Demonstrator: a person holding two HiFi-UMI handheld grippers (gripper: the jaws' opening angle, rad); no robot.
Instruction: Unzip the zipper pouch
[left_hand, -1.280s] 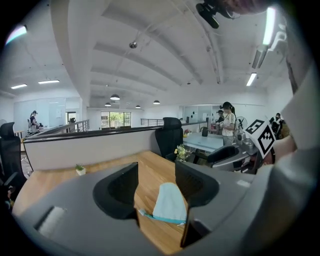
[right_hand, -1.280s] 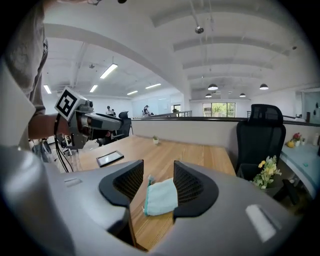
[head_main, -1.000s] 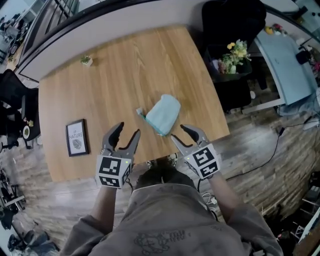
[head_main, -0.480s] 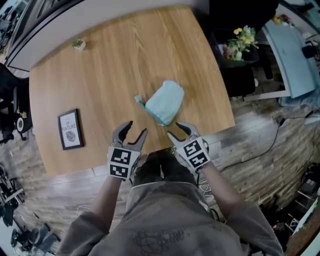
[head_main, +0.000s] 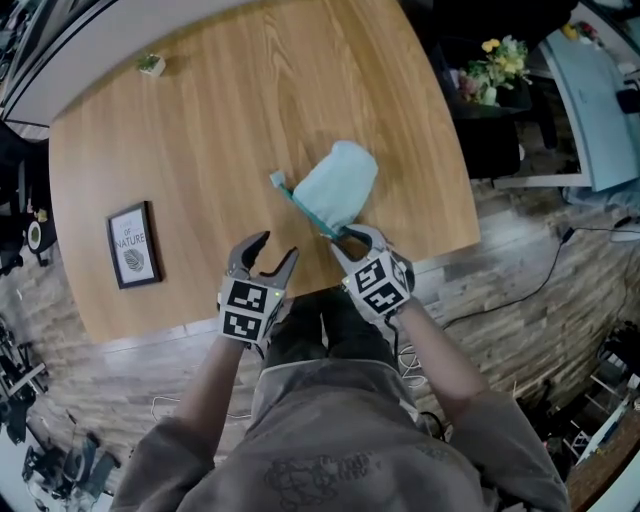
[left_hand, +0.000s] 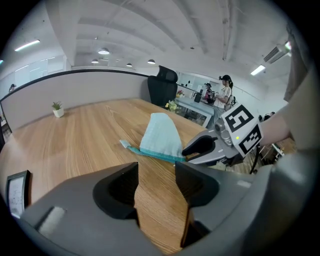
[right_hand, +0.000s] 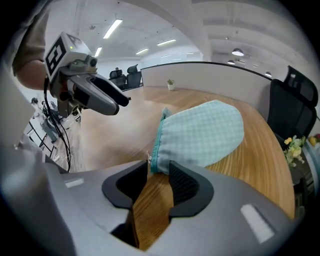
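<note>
A light teal zipper pouch (head_main: 338, 186) lies on the wooden table (head_main: 200, 130), its darker zipper edge (head_main: 305, 208) facing left. My right gripper (head_main: 352, 238) is at the pouch's near corner. In the right gripper view that corner (right_hand: 159, 159) and the small zipper pull (right_hand: 149, 158) sit between the jaw tips of the right gripper (right_hand: 159, 172). The jaws have just been closing, but wood still shows in the gap and the pads do not press. My left gripper (head_main: 277, 247) hovers open and empty over bare wood left of the pouch (left_hand: 160, 135).
A framed picture (head_main: 132, 245) lies at the table's left, and a tiny potted plant (head_main: 150, 63) stands at the far edge. Flowers (head_main: 495, 65) and a black chair sit off the right side. The table's near edge (head_main: 300, 300) runs just under both grippers.
Both grippers have sunk toward the table. The right one reached the pouch's near corner and its jaws narrowed around it. The left one stays open.
</note>
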